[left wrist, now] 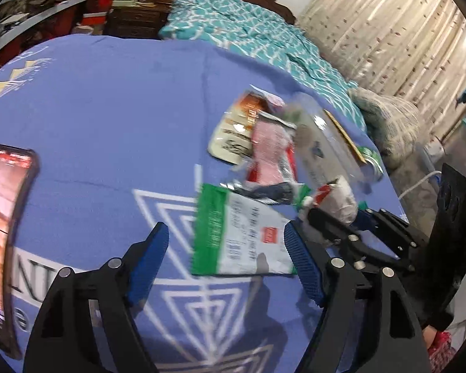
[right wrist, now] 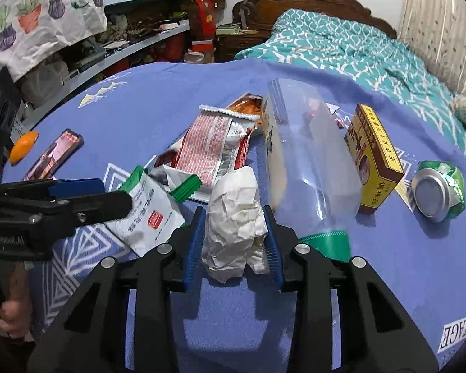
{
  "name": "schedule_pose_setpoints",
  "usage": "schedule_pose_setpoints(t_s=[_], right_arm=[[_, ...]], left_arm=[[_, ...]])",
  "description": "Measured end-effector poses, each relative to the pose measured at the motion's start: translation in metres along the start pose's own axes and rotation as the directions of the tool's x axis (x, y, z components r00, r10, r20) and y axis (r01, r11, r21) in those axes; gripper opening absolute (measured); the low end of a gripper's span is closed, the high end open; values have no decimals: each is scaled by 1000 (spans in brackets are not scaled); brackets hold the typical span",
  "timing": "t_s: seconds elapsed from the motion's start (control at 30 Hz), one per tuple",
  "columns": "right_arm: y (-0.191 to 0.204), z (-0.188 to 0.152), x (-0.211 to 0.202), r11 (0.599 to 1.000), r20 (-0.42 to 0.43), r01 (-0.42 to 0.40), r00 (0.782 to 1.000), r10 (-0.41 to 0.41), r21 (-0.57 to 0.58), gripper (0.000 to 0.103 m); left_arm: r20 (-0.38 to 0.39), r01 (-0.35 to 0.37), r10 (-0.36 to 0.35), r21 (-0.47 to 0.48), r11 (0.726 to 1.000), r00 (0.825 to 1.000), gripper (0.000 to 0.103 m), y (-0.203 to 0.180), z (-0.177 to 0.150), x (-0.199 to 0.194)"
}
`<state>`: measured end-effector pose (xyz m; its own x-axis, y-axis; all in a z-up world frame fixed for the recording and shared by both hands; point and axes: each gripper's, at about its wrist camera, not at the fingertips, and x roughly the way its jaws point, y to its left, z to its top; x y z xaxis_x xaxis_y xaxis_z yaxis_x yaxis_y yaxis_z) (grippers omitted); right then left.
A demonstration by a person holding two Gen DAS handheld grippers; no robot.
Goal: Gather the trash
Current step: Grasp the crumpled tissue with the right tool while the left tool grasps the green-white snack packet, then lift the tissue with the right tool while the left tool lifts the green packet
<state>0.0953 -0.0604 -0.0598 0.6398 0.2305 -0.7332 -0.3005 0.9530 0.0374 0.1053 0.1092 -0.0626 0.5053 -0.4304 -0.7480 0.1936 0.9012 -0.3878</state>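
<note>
Trash lies on a blue cloth [right wrist: 388,279]. My right gripper [right wrist: 235,217] is shut on a crumpled white paper wad [right wrist: 233,217], which also shows in the left wrist view [left wrist: 341,202]. My left gripper [left wrist: 226,242] is open, its fingers on either side of a green-and-white packet [left wrist: 242,239], also in the right wrist view [right wrist: 146,214]. Beyond lie a red-and-white wrapper [right wrist: 211,149], a clear plastic bottle [right wrist: 310,161] on its side, a yellow box [right wrist: 372,155] and a crushed green can [right wrist: 438,189].
A phone [left wrist: 6,233] lies on the cloth at the left, also in the right wrist view [right wrist: 56,155], with an orange object [right wrist: 23,147] near it. A bed with a teal quilt [right wrist: 357,49] is behind. Cluttered shelves [right wrist: 124,40] stand at the back left.
</note>
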Motion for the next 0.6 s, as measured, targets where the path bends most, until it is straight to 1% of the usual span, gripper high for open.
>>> schedule_pose_setpoints(t_s=[0.07,0.1,0.2,0.23,0.27,0.3,0.37,0.4,0.43,0.47,0.5,0.53,0.57,0.6], right_arm=[[9,1,-1,1000,9,19,1000,-18,-18,39],[12,0,-1,999,14,26,1000,-25,-24,39],[16,-2,-4,999,21,31,999,-30,-36,39],[16,-2,-5,999,21,17,1000,-16,-27,39],[15,-4,-7,1000,21,1,1000,-1,-18,39],[15,-7,-9,1000,23,-9,1000,9,-12,39],[13,-11,-13,1000,26,-22,999,22,-2,39],[12,-13,-15,1000,27,-28,999,27,6,39],[11,-15,-16,999,27,-33,999,33,15,39],[9,-18,-19,999,28,-40,999,39,23,39],[8,-20,-20,998,29,-46,999,45,30,39],[7,-22,-23,998,30,-55,998,54,39,39],[5,-24,-26,996,31,-68,997,67,52,39],[3,-27,-29,994,34,-82,996,80,68,39]], left_arm=[[-9,39,-39,-14,999,999,72,-4,-2,2],[-14,65,-65,-25,998,998,69,-5,-3,3],[-14,86,-87,-37,996,996,65,-9,-7,4],[-20,127,-128,-48,991,992,62,-8,-7,4],[-39,182,-185,-74,981,982,60,-6,-8,6],[-52,214,-220,-97,972,974,59,-6,-10,9],[-45,249,-255,-108,963,966,59,-6,-12,9],[-48,275,-282,-118,954,958,59,-7,-13,10],[-49,311,-320,-136,941,946,53,-7,-13,10],[-51,328,-337,-141,934,940,47,-8,-13,11],[-58,351,-362,-147,925,930,34,-10,-13,12],[-64,366,-378,-150,918,923,15,-11,-12,14],[-75,376,-390,-148,915,918,8,-14,-13,16],[-82,369,-381,-133,920,921,6,-19,-14,17]])
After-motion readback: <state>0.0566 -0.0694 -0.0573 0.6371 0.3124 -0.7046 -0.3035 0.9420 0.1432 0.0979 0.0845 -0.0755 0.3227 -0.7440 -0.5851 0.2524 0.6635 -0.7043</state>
